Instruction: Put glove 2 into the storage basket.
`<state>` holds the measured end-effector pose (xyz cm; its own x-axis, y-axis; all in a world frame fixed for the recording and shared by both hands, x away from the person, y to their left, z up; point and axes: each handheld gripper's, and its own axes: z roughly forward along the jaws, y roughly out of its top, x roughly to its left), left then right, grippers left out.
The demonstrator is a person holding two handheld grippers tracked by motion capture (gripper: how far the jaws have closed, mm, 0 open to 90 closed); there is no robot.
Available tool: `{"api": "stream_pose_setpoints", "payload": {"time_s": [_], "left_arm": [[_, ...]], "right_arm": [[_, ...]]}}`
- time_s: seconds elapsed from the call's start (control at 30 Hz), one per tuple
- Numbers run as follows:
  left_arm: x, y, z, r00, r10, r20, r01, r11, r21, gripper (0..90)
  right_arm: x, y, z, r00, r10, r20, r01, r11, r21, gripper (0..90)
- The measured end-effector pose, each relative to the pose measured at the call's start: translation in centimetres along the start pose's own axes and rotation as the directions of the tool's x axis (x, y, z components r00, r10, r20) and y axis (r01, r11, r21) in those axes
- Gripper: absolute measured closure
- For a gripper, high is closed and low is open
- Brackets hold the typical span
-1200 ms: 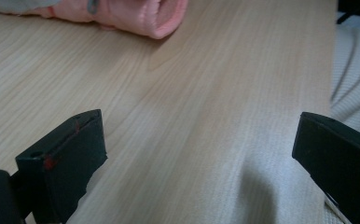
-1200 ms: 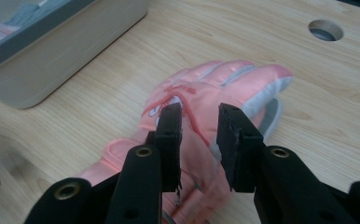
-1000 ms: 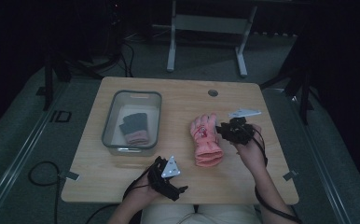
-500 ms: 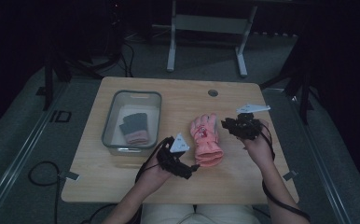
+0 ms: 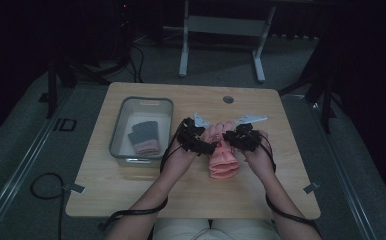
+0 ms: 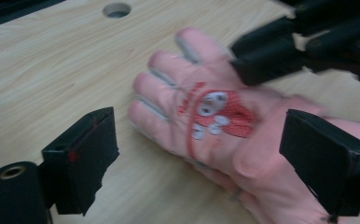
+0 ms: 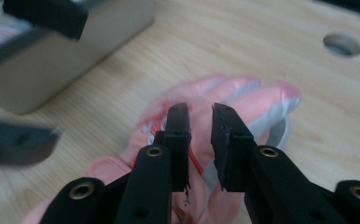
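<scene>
A pink glove (image 5: 224, 161) with a red and white emblem lies flat on the wooden table (image 5: 131, 190), fingers pointing away from the person. My left gripper (image 5: 205, 146) hovers at its left side. In the left gripper view it (image 6: 199, 123) stands open and wide, its jaws have just been closing a little, and the glove (image 6: 206, 121) lies beneath the gap untouched. My right gripper (image 5: 235, 141) hangs over the glove's right side. Its jaws (image 7: 200, 112) have been closing to a narrow gap, with nothing pinched and the glove (image 7: 248, 93) behind them.
A clear bin (image 5: 141, 101) stands left of the glove and holds a grey and pink glove (image 5: 143, 137). A round hole (image 5: 228, 99) sits near the table's far edge. The bin's wall (image 7: 52, 60) is close to my left hand.
My left gripper rose from the table's front edge and moved right and forward to the glove. The right gripper came back down beside the glove, its jaws a little narrower.
</scene>
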<state>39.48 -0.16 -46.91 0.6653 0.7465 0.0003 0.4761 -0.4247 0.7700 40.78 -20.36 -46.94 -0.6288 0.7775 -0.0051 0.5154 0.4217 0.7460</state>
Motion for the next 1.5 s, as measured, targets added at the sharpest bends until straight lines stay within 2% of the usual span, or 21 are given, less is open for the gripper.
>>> {"api": "stream_pose_setpoints", "payload": {"time_s": [0.07, 0.2, 0.27, 0.33, 0.4, 0.53, 0.57, 0.67, 0.73, 0.77, 0.8, 0.9, 0.93, 0.97, 1.0, 1.07, 1.13, 1.23, 1.3, 1.4, 1.5], "left_arm": [[0.5, 0.0, 1.2, 0.9993, -0.022, -0.031, 0.023, 0.9994, 0.028, 13.8], [1.5, -0.3, 3.2, 0.9946, -0.103, -0.001, 0.103, 0.9929, 0.06, 14.2], [1.7, -0.6, 4.2, 0.9901, -0.137, 0.031, 0.133, 0.9854, 0.106, 14.2], [1.9, -1.1, 5.2, 0.9825, -0.177, 0.058, 0.167, 0.9746, 0.149, 14.2], [2.2, -1.5, 5.8, 0.9732, -0.213, 0.086, 0.196, 0.9651, 0.173, 15.8], [2.8, -2.3, 6.8, 0.9355, -0.313, 0.164, 0.278, 0.9385, 0.205, 21.3], [2.9, -2.5, 7.0, 0.9285, -0.328, 0.174, 0.29, 0.9335, 0.211, 23.1], [3.3, -3.2, 7.8, 0.8951, -0.389, 0.218, 0.344, 0.9139, 0.215, 25.0], [3.6, -3.7, 8.3, 0.8661, -0.431, 0.253, 0.381, 0.8971, 0.223, 25.6], [3.7, -3.9, 8.4, 0.856, -0.44, 0.271, 0.391, 0.8943, 0.218, 27.1], [3.8, -4.0, 8.7, 0.8331, -0.461, 0.306, 0.408, 0.8854, 0.223, 32.0], [3.9, -4.0, 8.8, 0.8111, -0.469, 0.349, 0.411, 0.882, 0.231, 47.5], [3.9, -4.0, 8.7, 0.8096, -0.469, 0.353, 0.41, 0.8822, 0.232, 53.6], [3.8, -3.7, 8.5, 0.8157, -0.463, 0.347, 0.403, 0.8851, 0.234, 59.5], [3.7, -3.5, 8.2, 0.8273, -0.446, 0.341, 0.387, 0.8932, 0.228, 65.0], [3.4, -3.1, 8.0, 0.8441, -0.422, 0.33, 0.363, 0.9037, 0.227, 71.0], [3.2, -2.9, 7.7, 0.8561, -0.395, 0.333, 0.343, 0.9163, 0.208, 73.1], [3.1, -2.8, 7.5, 0.8549, -0.391, 0.341, 0.339, 0.9188, 0.202, 74.2], [2.9, -2.4, 7.3, 0.8622, -0.379, 0.336, 0.329, 0.9233, 0.198, 75.3], [2.4, -1.8, 6.7, 0.8722, -0.359, 0.333, 0.312, 0.9316, 0.187, 76.5], [2.3, -1.0, 5.8, 0.875, -0.34, 0.345, 0.298, 0.9395, 0.168, 77.2]], "right_arm": [[-0.3, -0.5, 0.5, 0.9997, 0.008, 0.025, -0.008, 1.0, 0.017, 68.8], [-1.5, -1.2, 1.4, 0.9971, 0.076, 0.006, -0.076, 0.992, 0.102, 60.8], [-1.8, -1.5, 1.6, 0.9977, 0.068, -0.003, -0.067, 0.991, 0.116, 56.1], [-2.2, -1.8, 2.1, 0.9978, 0.062, -0.022, -0.058, 0.985, 0.162, 51.2], [-2.8, -2.2, 2.6, 0.9944, 0.091, -0.054, -0.08, 0.982, 0.173, 49.7], [-3.1, -2.5, 3.0, 0.9909, 0.107, -0.082, -0.091, 0.98, 0.175, 49.8], [-3.0, -2.5, 3.1, 0.9906, 0.107, -0.085, -0.091, 0.98, 0.178, 49.8], [-3.1, -2.6, 3.5, 0.9881, 0.121, -0.094, -0.102, 0.977, 0.187, 49.9], [-3.2, -2.8, 3.7, 0.986, 0.131, -0.103, -0.11, 0.975, 0.192, 50.7], [-3.2, -2.8, 3.8, 0.9847, 0.137, -0.108, -0.114, 0.975, 0.193, 51.8], [-3.3, -2.9, 3.9, 0.9839, 0.141, -0.111, -0.118, 0.974, 0.192, 52.9], [-3.4, -3.0, 4.0, 0.9803, 0.155, -0.122, -0.129, 0.972, 0.196, 57.6], [-3.4, -3.0, 4.0, 0.9802, 0.155, -0.124, -0.129, 0.973, 0.194, 59.5], [-3.3, -3.0, 3.9, 0.9806, 0.153, -0.123, -0.128, 0.973, 0.191, 61.0], [-3.2, -3.0, 3.9, 0.9807, 0.152, -0.123, -0.128, 0.974, 0.188, 62.3], [-3.2, -2.9, 3.8, 0.9808, 0.151, -0.123, -0.127, 0.975, 0.182, 64.3], [-3.2, -3.0, 3.6, 0.9801, 0.154, -0.125, -0.132, 0.976, 0.171, 65.7], [-3.3, -3.4, 3.3, 0.9774, 0.158, -0.14, -0.138, 0.98, 0.146, 66.9], [-3.5, -3.5, 3.0, 0.9726, 0.179, -0.149, -0.158, 0.978, 0.137, 67.6], [-3.5, -3.5, 2.6, 0.9736, 0.177, -0.144, -0.159, 0.979, 0.127, 68.5], [-3.5, -3.3, 1.8, 0.972, 0.18, -0.151, -0.166, 0.981, 0.099, 68.9]]}}
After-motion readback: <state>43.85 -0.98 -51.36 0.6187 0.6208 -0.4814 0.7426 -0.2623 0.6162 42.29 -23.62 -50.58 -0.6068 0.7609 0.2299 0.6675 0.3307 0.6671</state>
